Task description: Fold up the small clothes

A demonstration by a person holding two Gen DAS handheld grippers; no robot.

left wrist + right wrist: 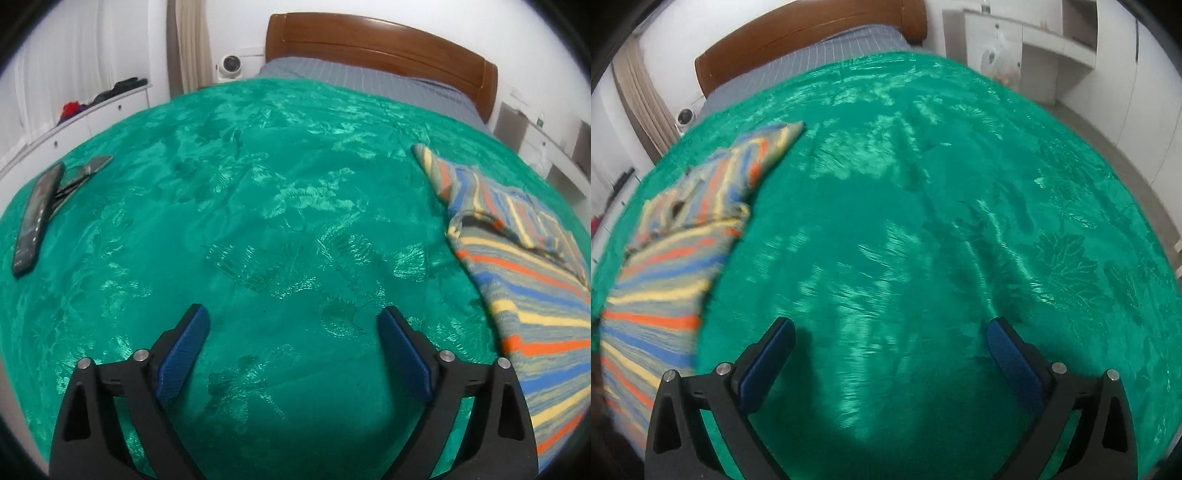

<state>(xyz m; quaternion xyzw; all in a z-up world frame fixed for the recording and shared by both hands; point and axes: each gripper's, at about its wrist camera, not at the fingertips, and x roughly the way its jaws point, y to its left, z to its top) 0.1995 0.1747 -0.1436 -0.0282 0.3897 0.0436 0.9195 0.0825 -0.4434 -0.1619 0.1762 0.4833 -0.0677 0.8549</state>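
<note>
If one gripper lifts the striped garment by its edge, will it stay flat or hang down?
The striped garment would probably droop: it already lies in soft folds on the green blanket. It looks like knit, so likely light and not slippery. Pushing may bunch it, since the blanket looks plush.

A small knitted garment striped in orange, blue, yellow and grey (pixel 524 295) (pixel 668 258) lies spread on the green plush bed cover (pixel 258 221) (pixel 923 221). One sleeve stretches out flat toward the head of the bed. A folded part lies doubled over the body near the neck opening. Its lower part runs out of view.
</note>
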